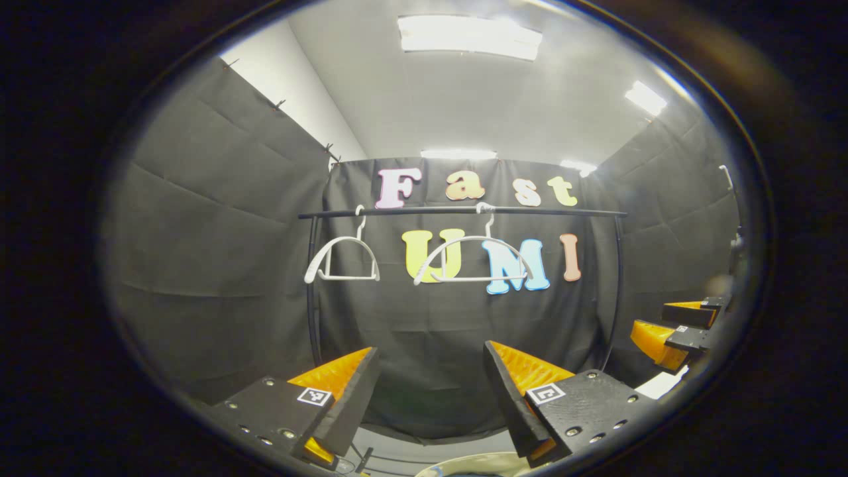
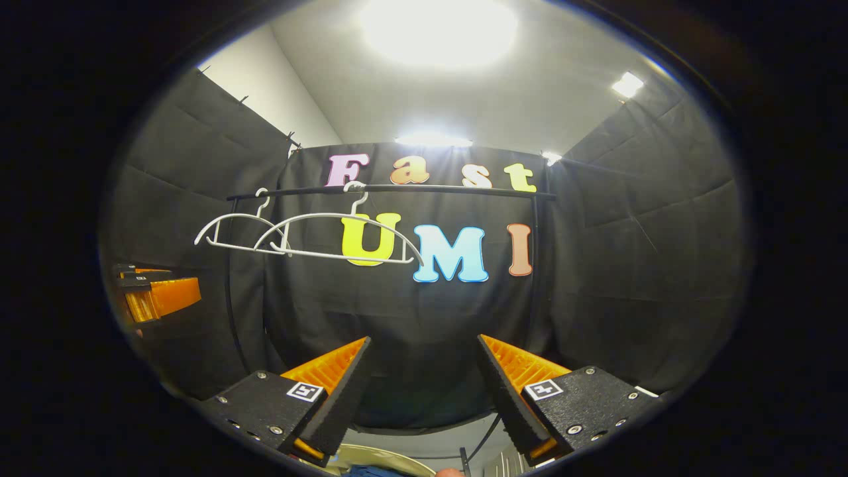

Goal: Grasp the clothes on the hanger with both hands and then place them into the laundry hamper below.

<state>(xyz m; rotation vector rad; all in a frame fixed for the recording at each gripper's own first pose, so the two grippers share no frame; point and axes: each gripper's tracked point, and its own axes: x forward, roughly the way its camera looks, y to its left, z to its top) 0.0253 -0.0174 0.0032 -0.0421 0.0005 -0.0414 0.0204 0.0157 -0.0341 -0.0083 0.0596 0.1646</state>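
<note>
Two white hangers hang bare on the black rail (image 1: 464, 211): one (image 1: 341, 262) near its left end, one (image 1: 474, 262) near the middle. In the right gripper view the same hangers (image 2: 235, 232) (image 2: 338, 235) overlap on the rail (image 2: 391, 190). My left gripper (image 1: 430, 351) is open and holds nothing, pointing at the back wall below the rail. My right gripper (image 2: 424, 341) is open and holds nothing as well. The pale rim of the hamper (image 1: 464, 462) (image 2: 381, 456) lies just under the fingers, with a bit of blue fabric (image 2: 368, 472) inside it.
The right gripper (image 1: 682, 331) shows at the right edge of the left gripper view, and the left gripper (image 2: 156, 295) at the left edge of the right gripper view. The rack's black uprights (image 1: 311, 291) (image 1: 619, 278) stand close to the wall.
</note>
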